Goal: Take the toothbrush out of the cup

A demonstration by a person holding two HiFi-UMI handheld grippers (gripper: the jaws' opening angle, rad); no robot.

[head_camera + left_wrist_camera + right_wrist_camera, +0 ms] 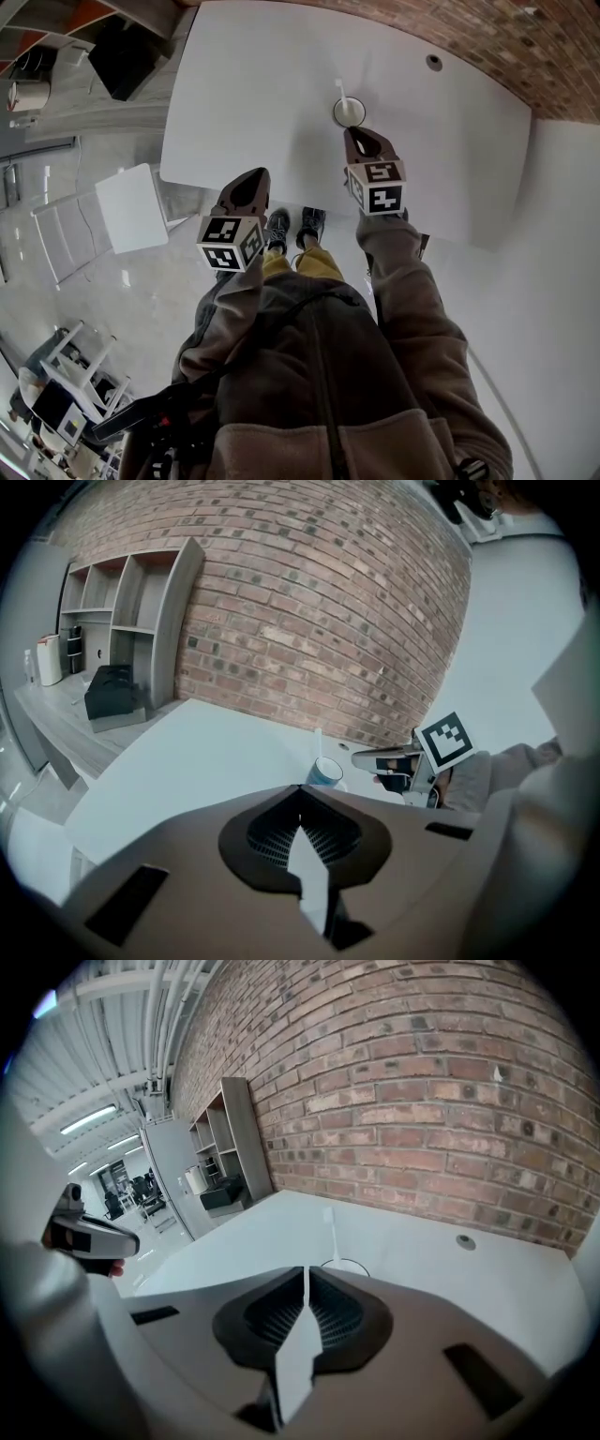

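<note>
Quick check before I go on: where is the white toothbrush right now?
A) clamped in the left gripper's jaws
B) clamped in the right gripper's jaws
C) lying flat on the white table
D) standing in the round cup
D: the thin white toothbrush stands up out of the round white-rimmed cup on the white table, while the right gripper, just short of the cup, has its jaws together on nothing.

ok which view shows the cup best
The left gripper view: the cup shows side-on, wall and rim, with the toothbrush standing in it. The head view looks down onto its rim only. The right gripper view shows just part of the rim below the toothbrush.
</note>
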